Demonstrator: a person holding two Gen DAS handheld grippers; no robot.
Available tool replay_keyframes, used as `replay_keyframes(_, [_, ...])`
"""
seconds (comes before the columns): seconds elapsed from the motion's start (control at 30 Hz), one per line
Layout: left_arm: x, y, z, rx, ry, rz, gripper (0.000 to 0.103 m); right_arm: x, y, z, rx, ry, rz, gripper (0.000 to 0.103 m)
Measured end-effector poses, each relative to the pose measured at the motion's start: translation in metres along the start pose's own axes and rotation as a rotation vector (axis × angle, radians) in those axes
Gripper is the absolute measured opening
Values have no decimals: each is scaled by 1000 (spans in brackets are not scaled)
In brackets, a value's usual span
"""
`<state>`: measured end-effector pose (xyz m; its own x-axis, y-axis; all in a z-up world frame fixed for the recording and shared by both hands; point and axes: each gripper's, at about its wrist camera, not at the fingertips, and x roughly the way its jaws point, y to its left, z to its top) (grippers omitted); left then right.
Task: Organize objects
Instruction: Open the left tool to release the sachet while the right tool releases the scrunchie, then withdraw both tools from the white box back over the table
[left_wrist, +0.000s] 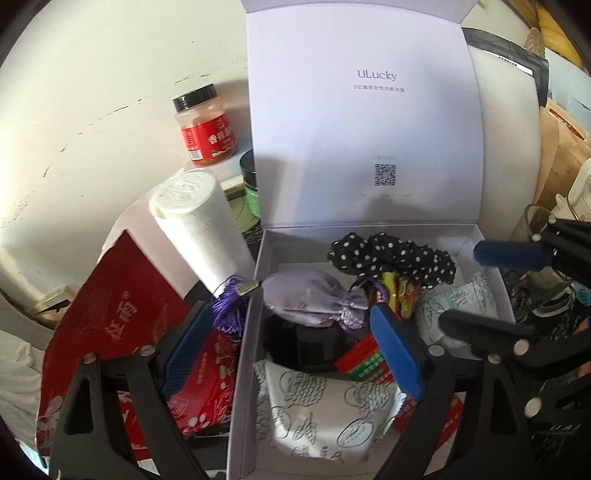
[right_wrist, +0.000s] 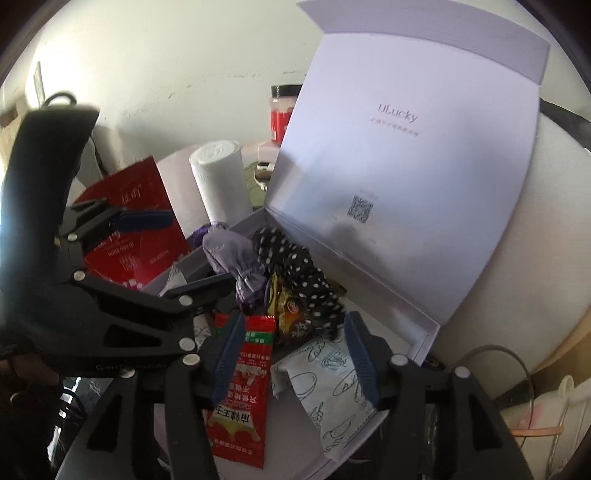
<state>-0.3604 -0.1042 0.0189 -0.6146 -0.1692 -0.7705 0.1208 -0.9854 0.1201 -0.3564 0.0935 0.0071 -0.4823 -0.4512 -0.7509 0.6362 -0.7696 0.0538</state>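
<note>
Blue-padded right gripper (right_wrist: 291, 354) hangs wide open over the red sauce sachet (right_wrist: 242, 391) inside the white lidded gift box (left_wrist: 258, 254). Left gripper (left_wrist: 295, 350) gapes too, straddling the box's left wall. Tight, cluttered room; lower items half-buried.

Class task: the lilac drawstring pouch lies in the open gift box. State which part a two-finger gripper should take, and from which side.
Grip the gathered neck of the lilac pouch, coming from above. There the cloth narrows to a bunch that two fingers can span; its body is wider, soft, and crowded by other items in the box.
</note>
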Motion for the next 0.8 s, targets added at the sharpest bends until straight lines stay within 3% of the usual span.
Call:
replay_keyframes(0.13, [-6, 6, -2, -8, -4, 2, 87, -4, 5, 0, -16, -13, -33, 63])
replay_keyframes(0.4, [-29, 17, -5, -23, -40, 30, 95, -17, 13, 2, -11, -53, -73, 63])
replay_keyframes(0.53, [-40, 21, -9, -42, -51, 22, 96, -28, 11, 3, 16, -100, -116, 74])
replay_keyframes(0.8, [-65, 27, -15, -71, -86, 34, 96, -48, 9, 3, 64, -123, -161, 82])
